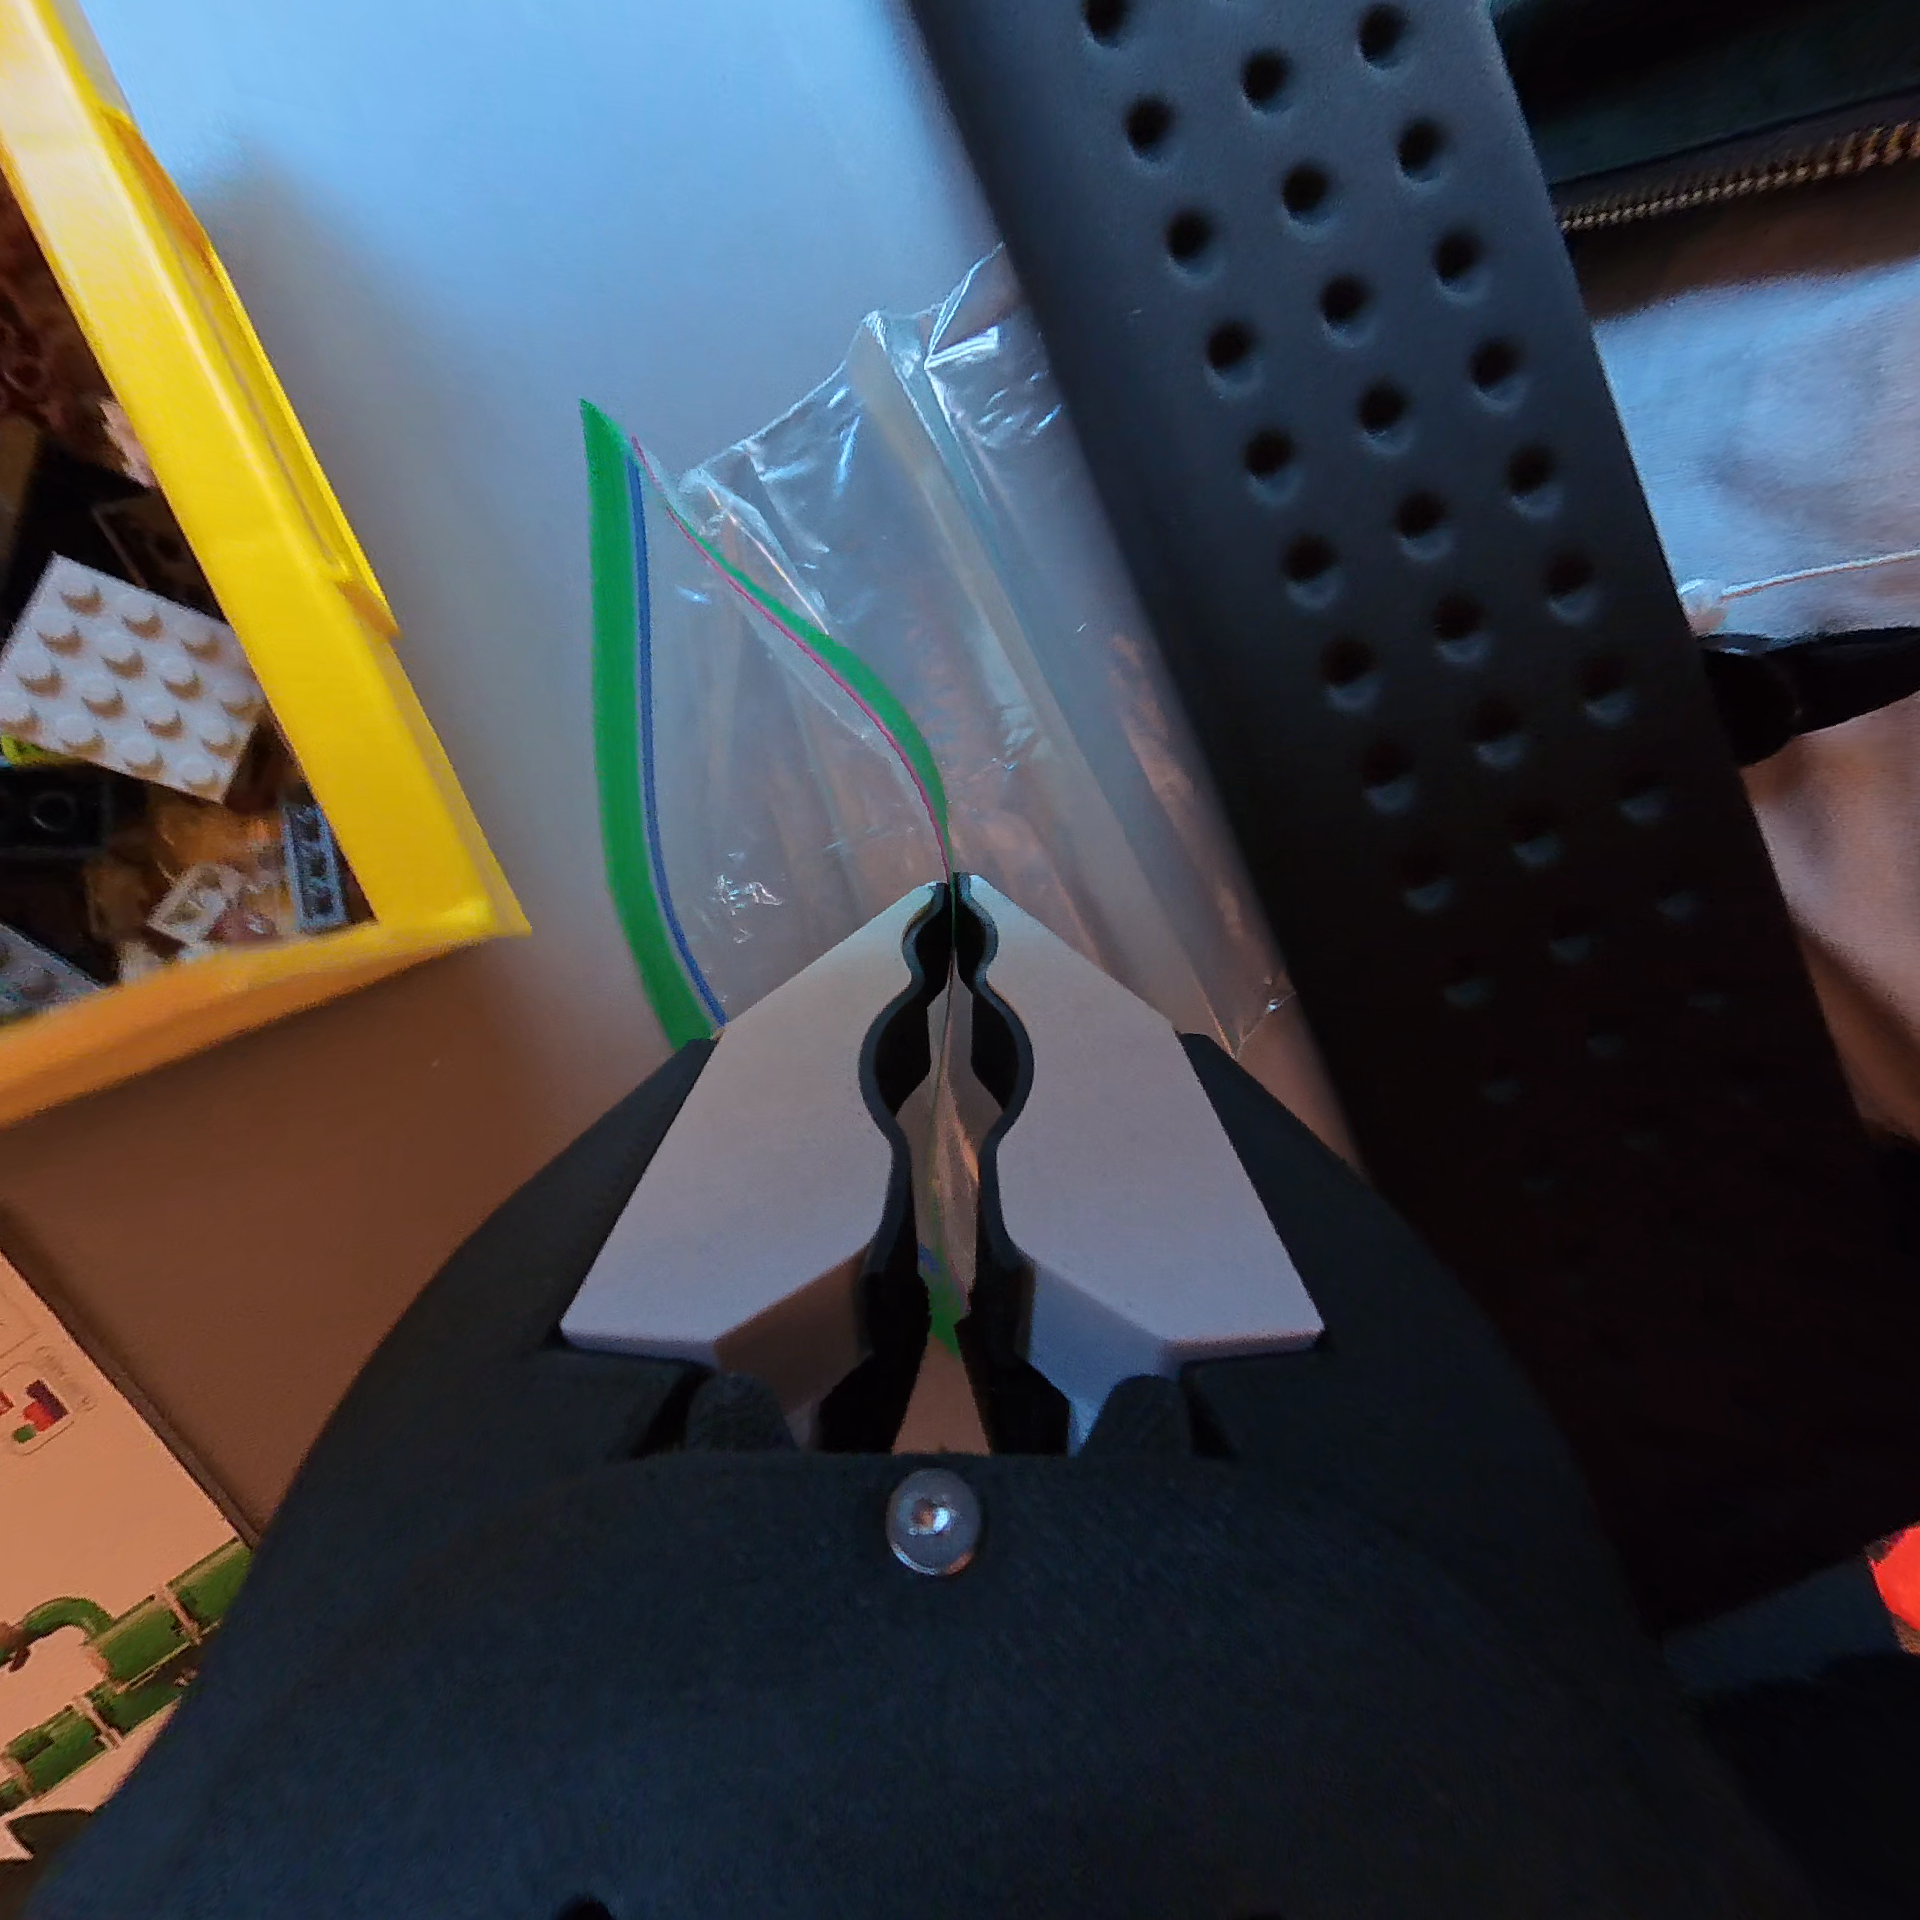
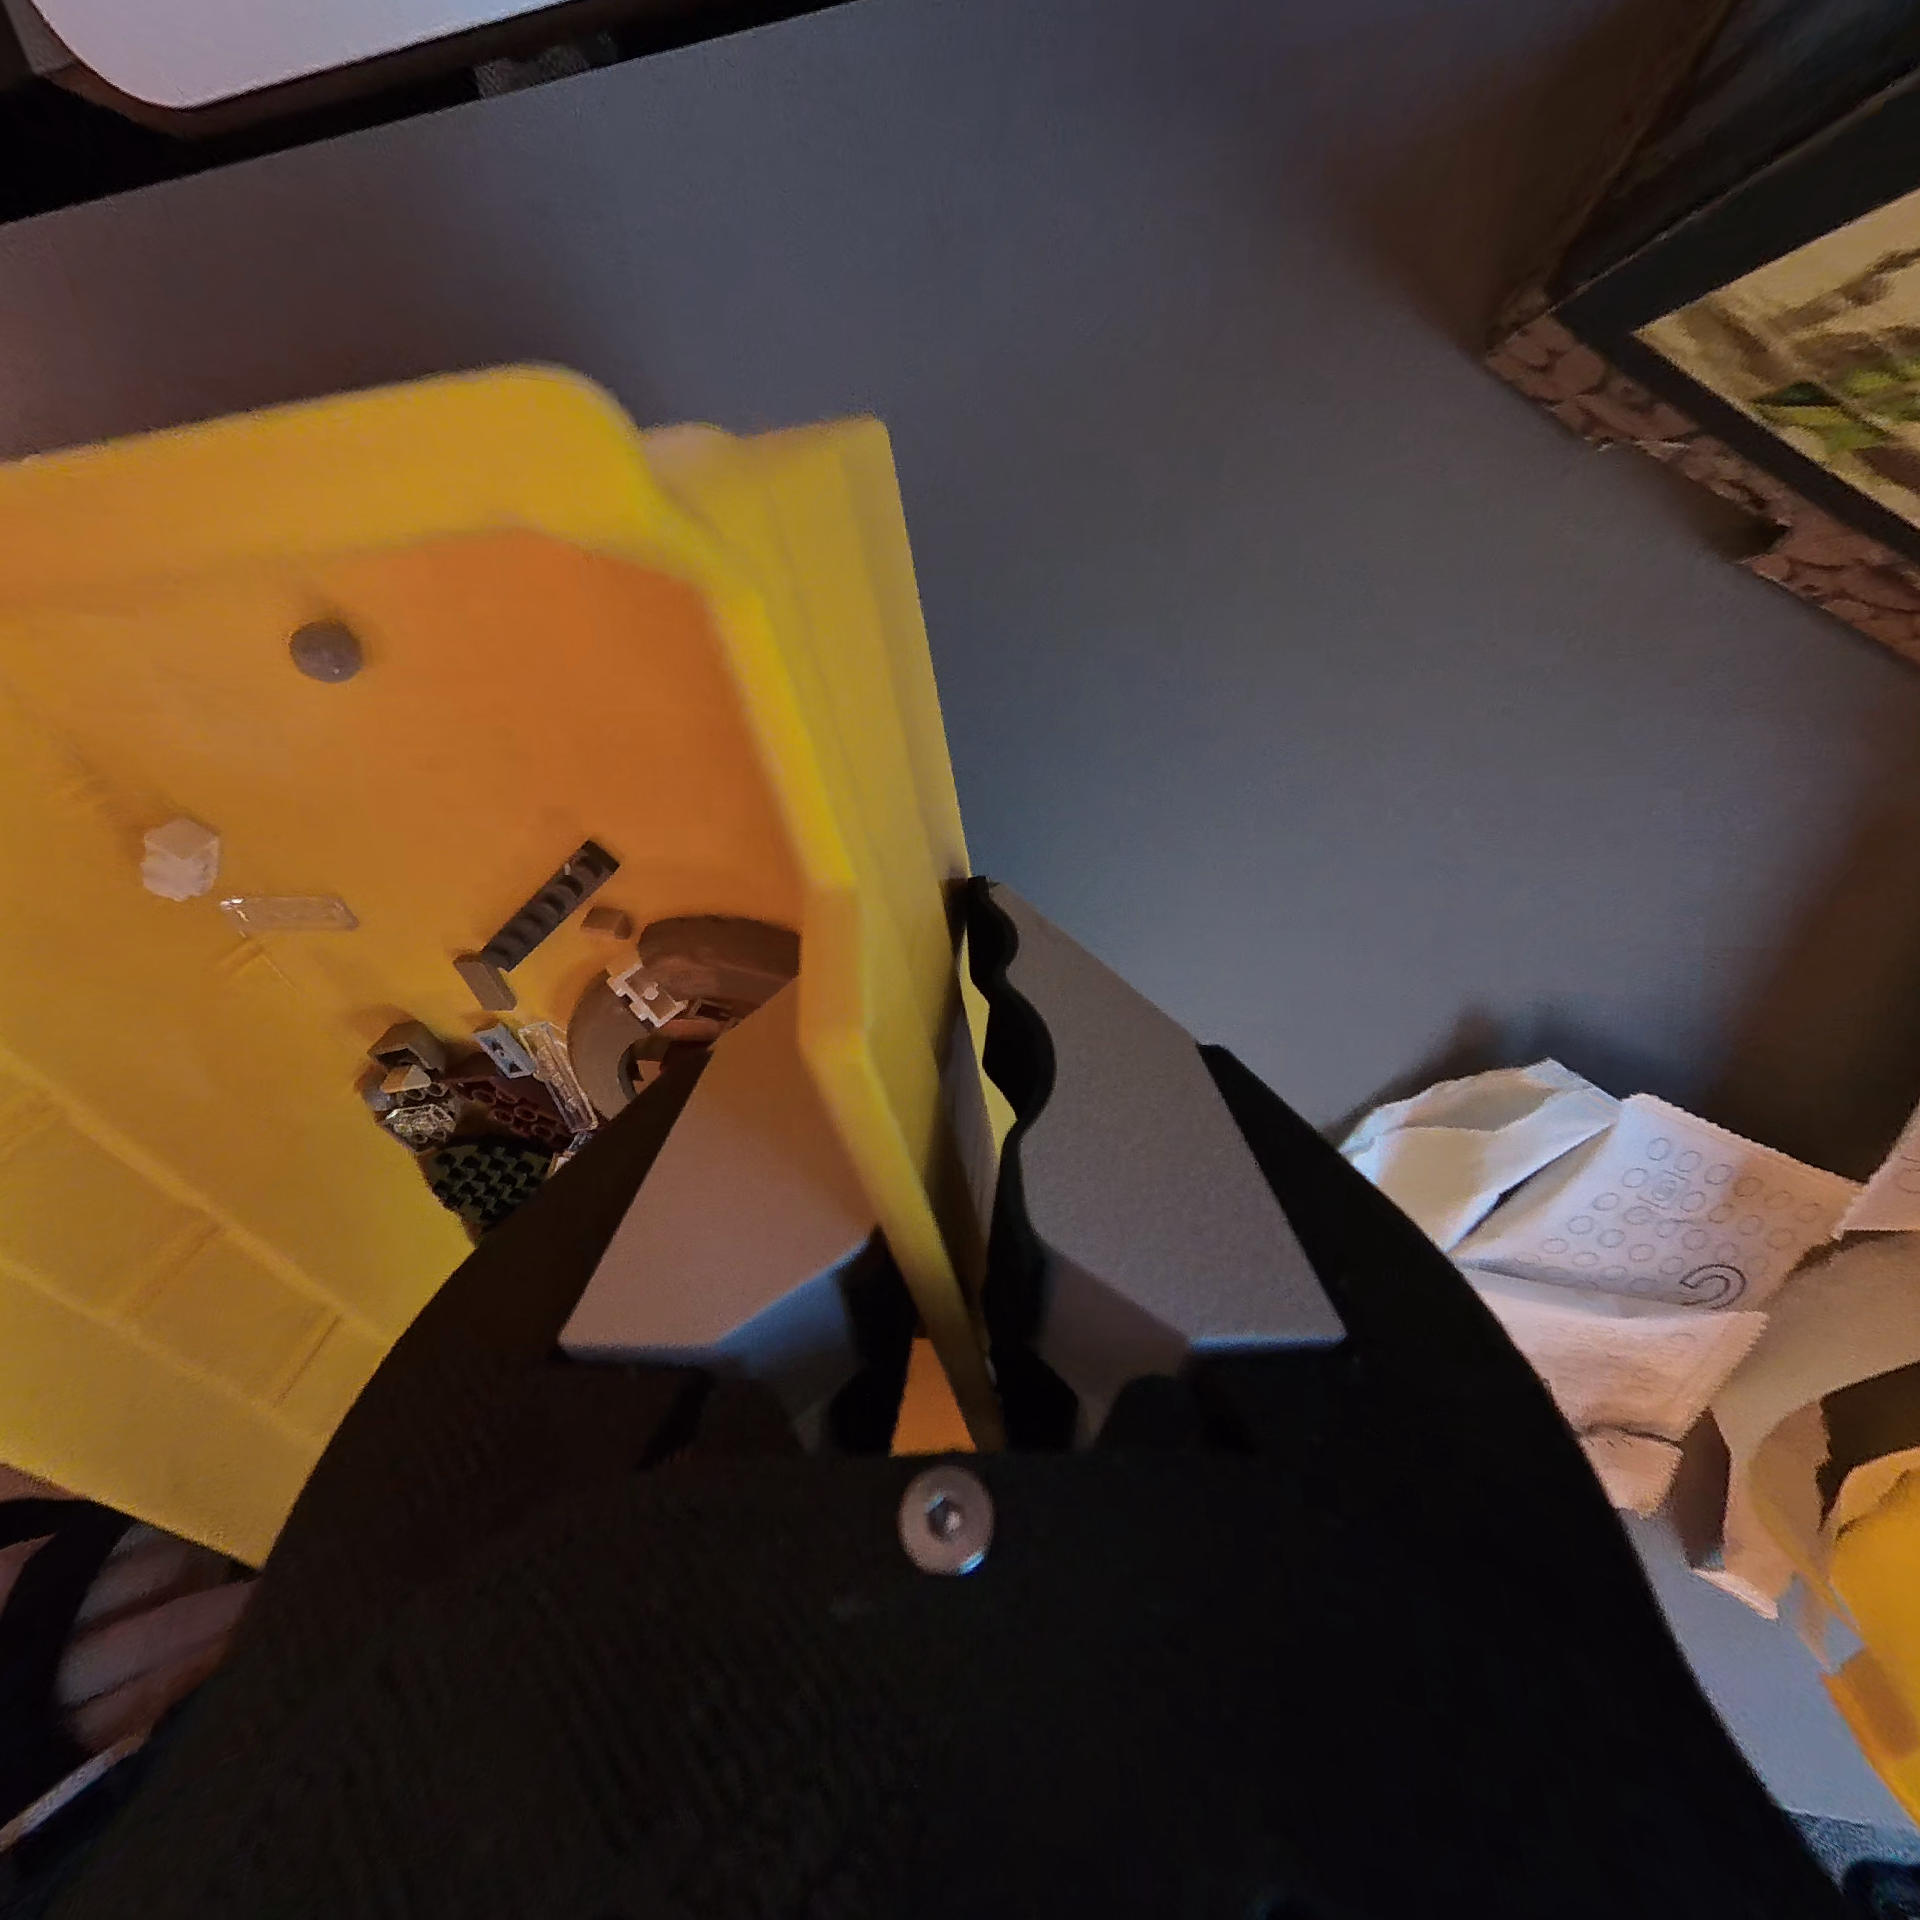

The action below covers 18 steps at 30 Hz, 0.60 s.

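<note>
Grippers number two, each with black jaws backed by grey blocks. The left gripper (image 1: 954, 894) is closed at its tips on the rim of one clear plastic zip bag with a green and blue seal strip (image 1: 831, 665); the bag's mouth gapes open and the film extends away from the tips over the grey tabletop (image 1: 468, 260). The right gripper (image 2: 961, 904) is clamped on the side wall of one yellow plastic bin (image 2: 312, 1091), with one finger inside the bin and the other outside. The bin is tilted, and a pile of small building bricks (image 2: 540, 1049) in grey, brown, black and clear lies gathered in its lower corner; four or five loose pieces are spread higher on the bin floor. In the left wrist view the same bin (image 1: 312, 623) sits to the left of the bag, with one white studded plate (image 1: 125, 675) on top of its contents. One black perforated panel (image 1: 1403, 623) stands just right of the bag and covers part of it. One printed booklet (image 1: 94, 1621) lies at lower left. Crumpled paper towels (image 2: 1621, 1247) lie to the right of the right gripper, and one picture with a dark frame (image 2: 1766, 395) occupies the upper right.
</note>
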Motion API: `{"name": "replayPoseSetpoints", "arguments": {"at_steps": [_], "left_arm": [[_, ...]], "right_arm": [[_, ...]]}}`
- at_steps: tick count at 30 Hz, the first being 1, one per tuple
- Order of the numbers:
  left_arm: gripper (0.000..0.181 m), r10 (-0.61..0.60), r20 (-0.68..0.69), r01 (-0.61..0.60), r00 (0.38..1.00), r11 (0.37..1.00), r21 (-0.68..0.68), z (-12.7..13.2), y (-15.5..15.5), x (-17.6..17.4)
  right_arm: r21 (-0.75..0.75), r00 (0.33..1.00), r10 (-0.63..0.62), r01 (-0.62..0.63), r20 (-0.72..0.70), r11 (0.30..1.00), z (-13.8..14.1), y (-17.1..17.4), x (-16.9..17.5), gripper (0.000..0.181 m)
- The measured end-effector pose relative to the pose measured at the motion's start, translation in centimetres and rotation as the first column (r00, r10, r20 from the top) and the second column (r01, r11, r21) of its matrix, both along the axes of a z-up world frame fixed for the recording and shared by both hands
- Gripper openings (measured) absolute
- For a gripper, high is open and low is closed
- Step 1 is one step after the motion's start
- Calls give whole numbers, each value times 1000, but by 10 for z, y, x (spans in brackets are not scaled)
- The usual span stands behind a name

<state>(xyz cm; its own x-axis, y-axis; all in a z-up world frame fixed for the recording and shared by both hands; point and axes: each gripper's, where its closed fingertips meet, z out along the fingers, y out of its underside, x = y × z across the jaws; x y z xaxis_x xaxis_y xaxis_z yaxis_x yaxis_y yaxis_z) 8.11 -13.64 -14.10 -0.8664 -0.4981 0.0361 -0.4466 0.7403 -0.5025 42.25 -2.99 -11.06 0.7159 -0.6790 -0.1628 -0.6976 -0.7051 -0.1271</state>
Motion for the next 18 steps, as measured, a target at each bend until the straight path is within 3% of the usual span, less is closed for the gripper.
{"name": "replayPoseSetpoints", "arguments": {"at_steps": [10,13,15,18], "left_arm": [[0,14,27,-13,1000,1000,-27,12,6,0],[0,28,40,-27,999,999,-33,16,11,2],[0,36,46,-35,998,999,-32,18,16,1],[0,42,68,-40,997,999,-31,25,22,0]], "right_arm": [[-153,993,105,-111,-47,982,-42,-6,-19,3],[-132,988,143,-149,-53,980,-43,-7,-19,0],[-114,978,210,-208,5,972,-40,-6,-15,8],[-56,927,298,-293,229,954,-13,1,4,29]]}}
